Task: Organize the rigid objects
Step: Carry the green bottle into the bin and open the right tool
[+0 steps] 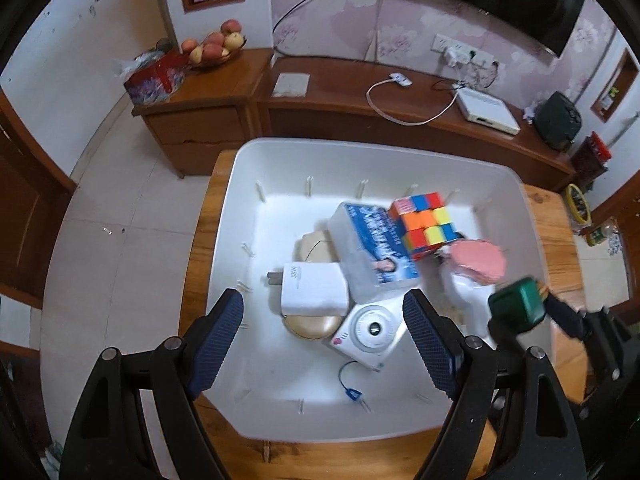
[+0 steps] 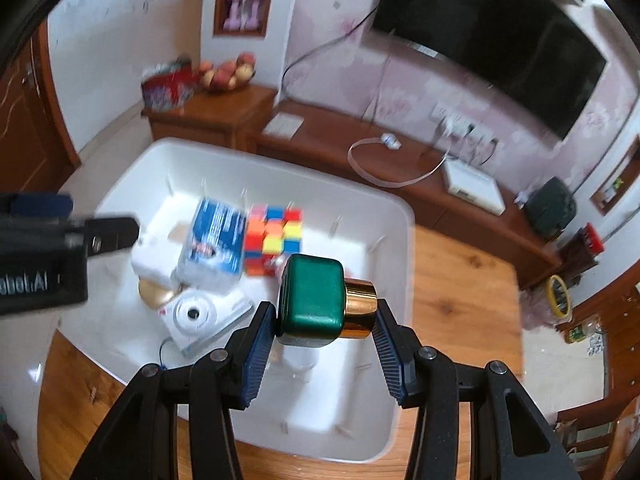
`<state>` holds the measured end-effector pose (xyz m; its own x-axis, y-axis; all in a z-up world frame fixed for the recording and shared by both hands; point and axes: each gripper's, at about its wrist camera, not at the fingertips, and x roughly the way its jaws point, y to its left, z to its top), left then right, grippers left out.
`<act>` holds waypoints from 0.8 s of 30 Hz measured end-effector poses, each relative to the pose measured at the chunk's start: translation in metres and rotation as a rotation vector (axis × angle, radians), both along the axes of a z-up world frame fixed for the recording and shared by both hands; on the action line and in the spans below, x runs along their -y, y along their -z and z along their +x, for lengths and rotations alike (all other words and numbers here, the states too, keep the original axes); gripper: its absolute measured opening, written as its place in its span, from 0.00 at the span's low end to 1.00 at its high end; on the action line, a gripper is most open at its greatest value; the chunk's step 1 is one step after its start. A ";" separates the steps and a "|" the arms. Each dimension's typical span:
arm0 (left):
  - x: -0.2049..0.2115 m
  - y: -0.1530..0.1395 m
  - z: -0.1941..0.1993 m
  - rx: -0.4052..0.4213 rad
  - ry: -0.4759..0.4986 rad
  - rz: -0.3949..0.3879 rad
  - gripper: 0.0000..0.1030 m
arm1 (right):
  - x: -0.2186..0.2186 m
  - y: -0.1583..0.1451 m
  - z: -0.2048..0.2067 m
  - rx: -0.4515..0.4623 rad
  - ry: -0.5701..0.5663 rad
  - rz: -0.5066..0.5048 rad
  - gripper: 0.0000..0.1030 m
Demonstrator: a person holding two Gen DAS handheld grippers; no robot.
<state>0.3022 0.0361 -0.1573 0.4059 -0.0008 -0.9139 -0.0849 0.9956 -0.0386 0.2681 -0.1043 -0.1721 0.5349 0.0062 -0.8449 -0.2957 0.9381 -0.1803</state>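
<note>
Right tool (image 2: pixel 324 322) clamped end to end on a green bottle with gold cap (image 2: pixel 316 300), lower centre of frame, held above the white bin (image 2: pixel 404 248). Left tool (image 1: pixel 324 320) empty, jaws wide, over the bin's white camera (image 1: pixel 370 330). Farther back: colour cube (image 1: pixel 424 220), blue box (image 1: pixel 374 248).

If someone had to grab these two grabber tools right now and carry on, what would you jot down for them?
Right gripper: shut on the green bottle, gold cap to the right, held over the bin.
Left gripper: open, empty, above the bin.
In the bin: cube, blue box, charger, camera, pink-topped white item.
Done: those are binned.
Left: probably set the bottle down in the bin; the near part looks free.
</note>
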 end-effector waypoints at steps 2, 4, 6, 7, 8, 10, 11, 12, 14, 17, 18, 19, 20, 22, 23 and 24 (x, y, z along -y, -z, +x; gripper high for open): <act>-0.002 0.011 0.004 -0.021 -0.015 0.009 0.82 | -0.005 0.015 0.001 -0.043 -0.012 -0.003 0.48; -0.003 0.022 0.006 -0.041 -0.025 0.014 0.82 | -0.011 0.031 0.003 -0.092 -0.025 -0.004 0.48; -0.003 0.028 0.008 -0.050 -0.028 0.021 0.82 | -0.015 0.042 0.005 -0.126 -0.030 -0.005 0.48; -0.003 0.032 0.009 -0.054 -0.029 0.029 0.82 | -0.017 0.047 0.006 -0.144 -0.034 -0.004 0.48; -0.002 0.034 0.009 -0.057 -0.029 0.036 0.82 | -0.019 0.050 0.007 -0.153 -0.038 -0.002 0.46; -0.001 0.039 0.009 -0.065 -0.029 0.046 0.82 | -0.024 0.049 0.007 -0.146 -0.052 0.007 0.45; -0.001 0.040 0.009 -0.067 -0.030 0.048 0.82 | -0.025 0.048 0.006 -0.148 -0.058 0.007 0.45; -0.001 0.041 0.009 -0.068 -0.032 0.050 0.82 | -0.027 0.047 0.006 -0.149 -0.065 0.009 0.45; -0.001 0.041 0.009 -0.068 -0.036 0.051 0.82 | -0.031 0.045 0.005 -0.145 -0.073 0.002 0.49; -0.003 0.041 0.007 -0.072 -0.039 0.043 0.84 | -0.035 0.040 0.000 -0.112 -0.086 -0.011 0.60; -0.003 0.040 0.007 -0.074 -0.040 0.040 0.87 | -0.035 0.037 -0.003 -0.096 -0.090 -0.014 0.61; -0.004 0.039 0.006 -0.073 -0.040 0.038 0.88 | -0.035 0.035 -0.004 -0.088 -0.091 -0.017 0.62; -0.004 0.038 0.005 -0.071 -0.040 0.037 0.88 | -0.035 0.034 -0.004 -0.085 -0.092 -0.015 0.62; -0.004 0.034 0.001 -0.064 -0.038 0.028 0.88 | -0.031 0.031 -0.003 -0.082 -0.087 -0.003 0.62; -0.004 0.032 0.000 -0.062 -0.037 0.026 0.88 | -0.030 0.028 -0.004 -0.078 -0.082 0.001 0.62; -0.003 0.029 -0.002 -0.058 -0.034 0.023 0.88 | -0.028 0.024 -0.006 -0.073 -0.076 0.008 0.62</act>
<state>0.3003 0.0393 -0.1864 0.3513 0.0331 -0.9357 -0.1200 0.9927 -0.0099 0.2625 -0.0766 -0.1964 0.4692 0.0517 -0.8816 -0.3781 0.9139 -0.1477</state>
